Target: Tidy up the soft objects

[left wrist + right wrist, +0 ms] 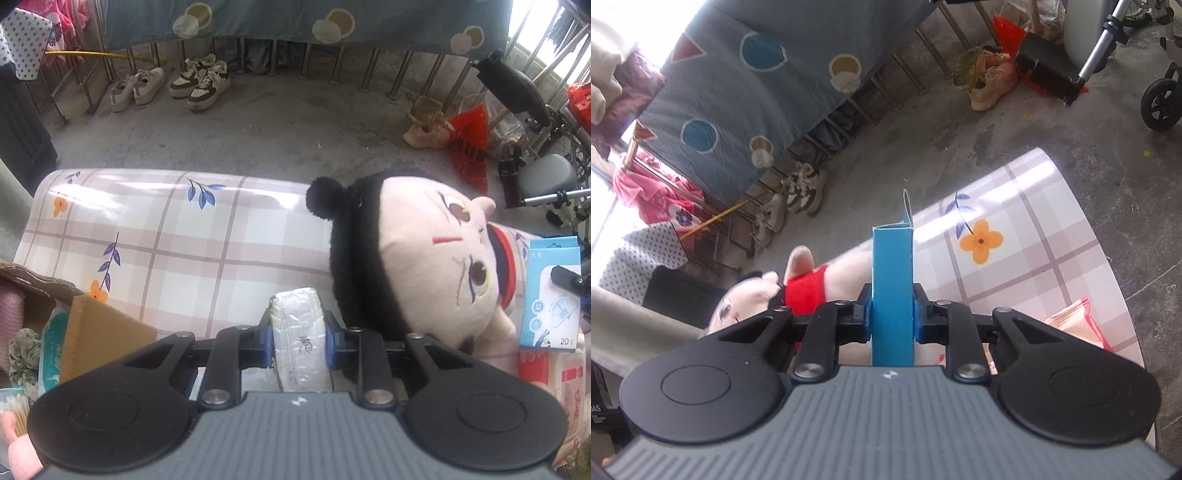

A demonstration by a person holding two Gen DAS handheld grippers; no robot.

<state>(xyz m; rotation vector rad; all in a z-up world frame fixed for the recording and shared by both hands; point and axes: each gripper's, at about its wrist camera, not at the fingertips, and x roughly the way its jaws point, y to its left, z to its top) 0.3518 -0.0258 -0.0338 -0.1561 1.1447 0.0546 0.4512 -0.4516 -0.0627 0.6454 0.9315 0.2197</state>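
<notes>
Over the checked table (pixel 184 236), both grippers grip packages

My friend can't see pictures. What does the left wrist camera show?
The left tool grips a plastic-wrapped packet over a checked floral tablecloth. A plush doll with black hair lies to its right.
</notes>
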